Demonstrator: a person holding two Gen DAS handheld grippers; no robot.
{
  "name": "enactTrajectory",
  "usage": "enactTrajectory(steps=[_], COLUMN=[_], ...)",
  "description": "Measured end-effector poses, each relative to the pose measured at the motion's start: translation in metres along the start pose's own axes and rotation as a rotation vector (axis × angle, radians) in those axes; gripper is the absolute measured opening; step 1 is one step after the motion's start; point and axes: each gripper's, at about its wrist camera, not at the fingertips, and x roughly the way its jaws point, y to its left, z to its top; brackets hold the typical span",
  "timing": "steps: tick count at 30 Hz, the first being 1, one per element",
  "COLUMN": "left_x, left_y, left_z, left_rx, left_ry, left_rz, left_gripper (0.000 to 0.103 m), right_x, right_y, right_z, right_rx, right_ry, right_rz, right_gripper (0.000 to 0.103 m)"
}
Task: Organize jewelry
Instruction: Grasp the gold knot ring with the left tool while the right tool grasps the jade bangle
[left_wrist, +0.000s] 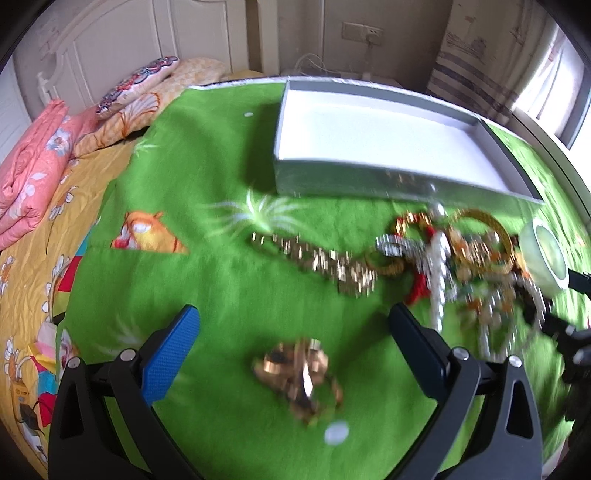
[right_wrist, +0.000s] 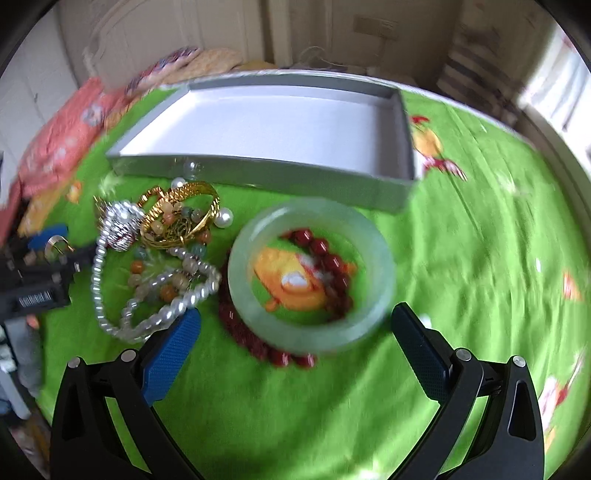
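Green fleece blanket carries the jewelry heap just before the empty grey tray's near wall. Right gripper hangs spread wide over a pale jade bangle lying on red beads. Left gripper is equally wide apart above a blurred gold brooch.

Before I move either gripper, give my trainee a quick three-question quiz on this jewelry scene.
1. True or false: the gray tray already holds jewelry.
2. Multiple choice: what lies under the pale green jade bangle? A) the pearl necklace B) the dark red bead strand C) the gold bangle
3. Short answer: what piece lies between the open fingers of the left gripper?

Key
1. False: its white floor is bare in both views.
2. B: the dark red bead strand shows through and around the ring. The pearl necklace and gold bangle lie to its left.
3. A blurred gold ornament, apart from the main pile.
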Motion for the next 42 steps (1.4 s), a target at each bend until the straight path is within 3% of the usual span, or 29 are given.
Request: enactTrajectory(steps=[6,10,15,18,24,28,30,34,37,38,39,42], left_x=[-0.04,-0.057,-0.056,-0.054,-0.044,-0.032,-0.034,-0.049,-0.064,-0.068,-0.073,-0.083], left_y=[0.017,0.017,0.007,0.0,-0.005,-0.005,-0.003,0.0,0.003,0.004,0.005,0.004], left_z=[-0.039,-0.059,-0.056,-0.049,-0.04,-0.037,-0.038,-0.042,-0.046,-0.048,-0.05,-0.053], left_rx=[0.036,0.057,0.06,0.053,0.026,0.009,0.005,-0.012,-0.024,-0.027,-0.032,-0.032], left_ry=[-0.092,-0.131,-0.144,-0.158,-0.141,-0.101,-0.107,-0.161,-0.195,-0.205,-0.215,-0.242], left_rz=[-0.053,-0.055,-0.05,-0.055,-0.044,-0.045,-0.064,-0.091,-0.12,-0.131,-0.153,-0.175], left_gripper=[0.101,0.101,0.099,0.095,0.076,0.037,0.026,0.023,0.017,0.01,0.005,0.005], right_x=[-0.045,-0.055,-0.055,-0.055,-0.06,-0.059,-0.058,-0.058,-0.063,-0.064,-0.062,-0.055], right_y=[-0.012,-0.01,0.012,0.016,0.006,-0.006,-0.009,-0.007,-0.004,-0.005,-0.008,-0.01], right_z=[-0.031,-0.042,-0.05,-0.054,-0.051,-0.046,-0.046,-0.041,-0.035,-0.032,-0.029,-0.024], right_rx=[0.011,-0.005,-0.122,-0.138,-0.1,-0.053,-0.044,-0.042,-0.056,-0.051,-0.039,-0.033], right_ry=[-0.146,-0.166,-0.201,-0.208,-0.224,-0.217,-0.217,-0.217,-0.251,-0.255,-0.244,-0.225], right_rz=[0.069,0.121,0.032,0.045,0.057,0.052,0.049,0.073,0.099,0.103,0.103,0.067], right_gripper=[0.099,0.099,0.099,0.099,0.099,0.099,0.099,0.098,0.089,0.087,0.087,0.087])
